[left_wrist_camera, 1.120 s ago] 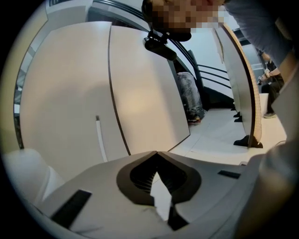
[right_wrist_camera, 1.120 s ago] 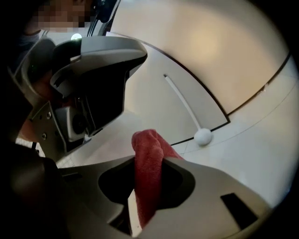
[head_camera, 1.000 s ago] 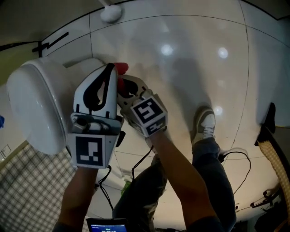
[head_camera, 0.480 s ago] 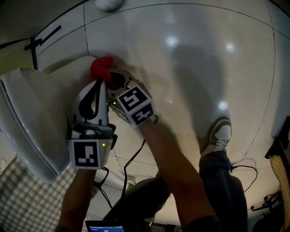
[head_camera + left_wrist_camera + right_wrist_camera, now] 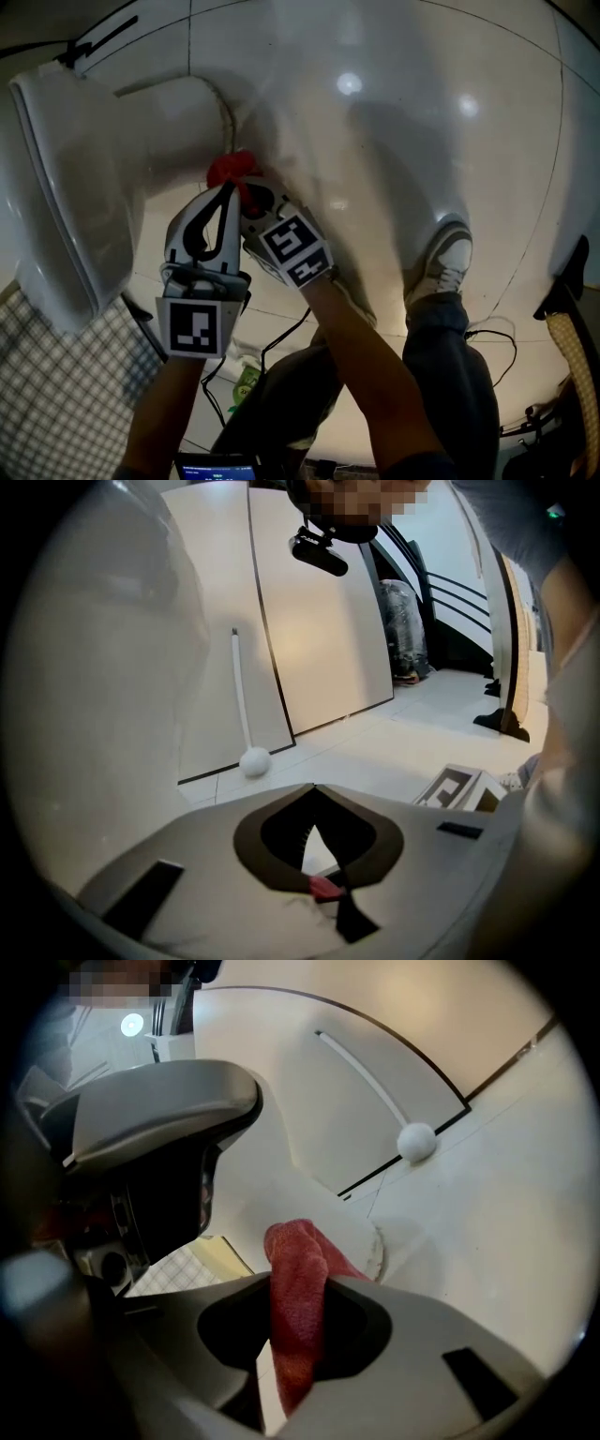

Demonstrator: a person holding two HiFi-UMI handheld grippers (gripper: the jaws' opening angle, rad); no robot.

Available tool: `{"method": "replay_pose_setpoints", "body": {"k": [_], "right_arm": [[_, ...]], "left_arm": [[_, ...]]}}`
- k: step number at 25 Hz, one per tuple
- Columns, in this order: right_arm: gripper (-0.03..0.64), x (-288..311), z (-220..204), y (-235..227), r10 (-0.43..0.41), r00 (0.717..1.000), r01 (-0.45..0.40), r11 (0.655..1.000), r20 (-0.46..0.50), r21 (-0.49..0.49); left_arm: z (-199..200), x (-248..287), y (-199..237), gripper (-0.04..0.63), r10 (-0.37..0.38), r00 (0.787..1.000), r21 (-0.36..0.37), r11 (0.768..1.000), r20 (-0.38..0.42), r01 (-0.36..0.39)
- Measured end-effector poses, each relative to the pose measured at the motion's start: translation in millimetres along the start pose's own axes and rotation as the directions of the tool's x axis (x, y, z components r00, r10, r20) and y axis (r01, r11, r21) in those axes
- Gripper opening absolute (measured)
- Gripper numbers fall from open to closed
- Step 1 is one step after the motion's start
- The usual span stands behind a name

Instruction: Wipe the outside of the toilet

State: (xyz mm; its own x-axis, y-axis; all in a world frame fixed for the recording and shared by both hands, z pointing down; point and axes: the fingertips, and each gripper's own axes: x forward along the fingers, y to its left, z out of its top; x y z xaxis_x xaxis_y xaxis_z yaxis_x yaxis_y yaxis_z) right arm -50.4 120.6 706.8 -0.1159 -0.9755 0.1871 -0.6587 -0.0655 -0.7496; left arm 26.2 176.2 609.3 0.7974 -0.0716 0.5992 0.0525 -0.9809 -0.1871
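Note:
The white toilet (image 5: 75, 169) fills the head view's left, its pedestal (image 5: 178, 103) meeting the floor along a brownish seam. A red cloth (image 5: 232, 169) presses against the pedestal's foot near that seam. My right gripper (image 5: 247, 190) is shut on the red cloth (image 5: 295, 1316), which sticks out past its jaws (image 5: 300, 1274) toward the pedestal (image 5: 309, 1194). My left gripper (image 5: 225, 192) lies close beside it on the left, jaws shut tip to tip (image 5: 314, 789); only a small red scrap shows low in their gap.
A white ball-ended stick (image 5: 253, 761) leans on the wall behind the toilet. The person's shoe (image 5: 450, 253) and legs stand to the right on the glossy floor. Cables (image 5: 281, 347), a green bottle (image 5: 246, 380) and a checked surface (image 5: 66, 394) lie below.
Both grippers and the red cloth have slid from the toilet's upper side down to the pedestal's foot by the floor seam. The head view has swung, so the toilet looks bigger.

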Motion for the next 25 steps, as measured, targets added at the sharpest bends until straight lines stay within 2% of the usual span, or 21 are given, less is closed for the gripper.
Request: {"method": "replay_pose_setpoints", "body": {"k": [3, 6, 10, 12, 14, 17, 18, 21, 25], "right_arm": [[0.084, -14.9, -0.7, 7.3, -0.01, 1.0, 0.01, 1.0, -0.008, -0.029], [0.084, -36.8, 17.3, 32.1, -0.022, 1.0, 0.022, 0.998, -0.01, -0.052], [0.084, -56.6, 57.0, 116.0, 0.018, 0.998, -0.026, 0.989, -0.056, -0.148], [0.084, -68.1, 79.9, 158.4, 0.063, 0.992, -0.087, 0.969, -0.111, -0.231], [0.084, -81.0, 107.4, 194.4, 0.094, 0.984, -0.136, 0.947, -0.155, -0.291], [0.084, -98.6, 152.2, 233.1, 0.11, 0.975, -0.17, 0.931, -0.195, -0.323], [0.084, -101.3, 165.0, 244.8, 0.118, 0.971, -0.185, 0.923, -0.21, -0.337], [0.084, -96.7, 190.4, 289.0, 0.168, 0.95, -0.262, 0.885, -0.262, -0.385], [0.084, -78.0, 190.2, 348.8, 0.25, 0.895, -0.397, 0.823, -0.369, -0.406]], "left_arm": [[-5.8, -25.0, -2.7, 0.014, 0.05, 0.999, -0.049, 0.998, -0.011, -0.05], [-0.8, -60.0, -2.4, 0.014, 0.099, 0.995, -0.119, 0.988, -0.022, -0.101], [18.8, -125.3, 21.2, 0.014, 0.16, 0.986, -0.198, 0.966, -0.037, -0.164], [36.3, -154.1, 35.6, 0.014, 0.229, 0.973, -0.262, 0.938, -0.029, -0.228], [61.3, -179.1, 48.0, 0.014, 0.304, 0.953, -0.328, 0.899, -0.016, -0.292], [99.4, -211.3, 65.9, 0.014, 0.406, 0.914, -0.389, 0.84, -0.01, -0.378], [108.8, -223.4, 74.2, 0.014, 0.447, 0.895, -0.414, 0.812, -0.012, -0.411], [121.7, -271.8, 101.9, 0.014, 0.567, 0.823, -0.491, 0.707, -0.038, -0.51], [113.1, -332.7, 125.3, 0.014, 0.683, 0.724, -0.537, 0.577, -0.095, -0.615]]}}
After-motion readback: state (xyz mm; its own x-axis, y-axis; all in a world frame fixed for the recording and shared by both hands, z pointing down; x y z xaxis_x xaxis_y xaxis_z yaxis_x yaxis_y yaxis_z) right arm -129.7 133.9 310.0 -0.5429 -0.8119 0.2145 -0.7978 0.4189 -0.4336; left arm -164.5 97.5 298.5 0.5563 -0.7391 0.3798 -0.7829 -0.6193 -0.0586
